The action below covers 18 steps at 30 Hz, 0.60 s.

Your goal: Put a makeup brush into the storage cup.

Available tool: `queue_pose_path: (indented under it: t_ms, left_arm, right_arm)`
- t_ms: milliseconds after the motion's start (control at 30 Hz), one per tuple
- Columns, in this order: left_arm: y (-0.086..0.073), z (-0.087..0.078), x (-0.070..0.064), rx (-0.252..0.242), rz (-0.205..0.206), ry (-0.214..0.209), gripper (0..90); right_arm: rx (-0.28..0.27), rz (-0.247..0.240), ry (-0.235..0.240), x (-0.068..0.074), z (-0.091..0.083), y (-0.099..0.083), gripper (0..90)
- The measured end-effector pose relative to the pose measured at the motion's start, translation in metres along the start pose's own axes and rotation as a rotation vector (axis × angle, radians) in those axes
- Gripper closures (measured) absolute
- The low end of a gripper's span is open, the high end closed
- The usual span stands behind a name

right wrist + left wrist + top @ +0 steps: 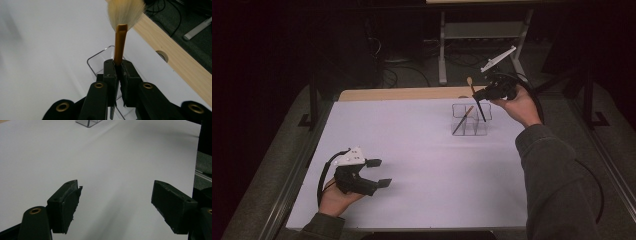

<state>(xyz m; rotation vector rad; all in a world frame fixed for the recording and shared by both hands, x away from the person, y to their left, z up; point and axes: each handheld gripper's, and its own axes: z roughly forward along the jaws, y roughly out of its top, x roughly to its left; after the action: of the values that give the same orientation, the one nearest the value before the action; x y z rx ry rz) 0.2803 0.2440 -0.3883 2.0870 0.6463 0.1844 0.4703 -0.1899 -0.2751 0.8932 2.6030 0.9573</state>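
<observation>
The right gripper, jaws clamped on a gold-ferruled, pale-bristled makeup brush, holds its dark handle tip in the clear plastic divided organiser, seemingly mid-placement and next needing a release, while the left gripper rests wide open and empty.

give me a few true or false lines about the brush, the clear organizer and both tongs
1. The right tongs are shut on the makeup brush. True.
2. The left tongs hold a brush. False: they are open and hold nothing, over the white table.
3. The clear organizer has another brush leaning in it. True.
4. The held brush's bristles point down into the organizer. False: the bristles are on top, the handle end points down.
</observation>
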Motion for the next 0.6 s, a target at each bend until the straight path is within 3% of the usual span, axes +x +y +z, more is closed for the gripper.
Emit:
queue_pose_path:
  t_ms: [167,267,600]
  left_arm:
    - [-0.001,0.0,-0.001,-0.001,-0.007,-0.004,21.5]
    - [0.0,0.0,0.0,0.008,0.008,-0.003,21.5]
    - [-0.003,-0.002,0.001,0.004,-0.004,0.001,21.4]
  right_arm:
    - [-0.012,0.015,-0.019,-0.005,0.001,0.003,82.9]
    - [-0.02,0.025,-0.026,-0.006,0.003,0.005,82.9]
    - [0.002,0.041,-0.044,-0.016,0.015,0.003,82.9]
